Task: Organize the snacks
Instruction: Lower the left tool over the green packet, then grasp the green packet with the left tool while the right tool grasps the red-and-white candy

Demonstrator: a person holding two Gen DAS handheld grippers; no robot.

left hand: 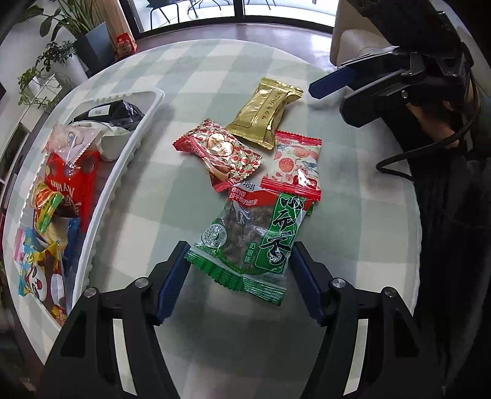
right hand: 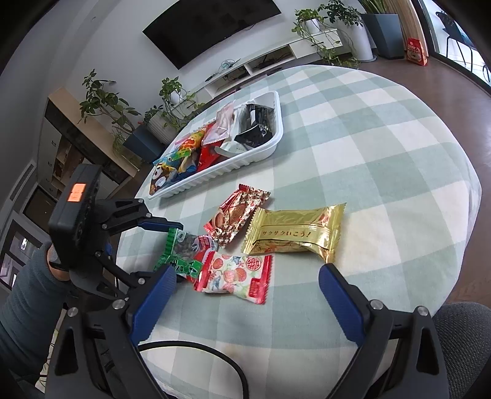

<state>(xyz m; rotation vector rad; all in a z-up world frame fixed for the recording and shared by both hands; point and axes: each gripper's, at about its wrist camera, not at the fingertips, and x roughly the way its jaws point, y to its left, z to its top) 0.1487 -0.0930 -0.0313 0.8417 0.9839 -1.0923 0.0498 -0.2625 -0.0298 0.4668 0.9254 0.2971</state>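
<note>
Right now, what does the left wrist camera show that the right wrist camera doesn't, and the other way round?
Only the left wrist view shows the green packet's full printed face, lying between the open left gripper's fingers. Only the right wrist view shows the wall-mounted TV and the cabinet. Both show the white tray, gold packet, red patterned packet and strawberry-print packet.

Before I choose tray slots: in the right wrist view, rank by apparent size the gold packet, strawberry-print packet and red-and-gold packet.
1. gold packet, largest.
2. strawberry-print packet and red-and-gold packet: look alike; the strawberry one lies nearer the camera, so unsure.
</note>
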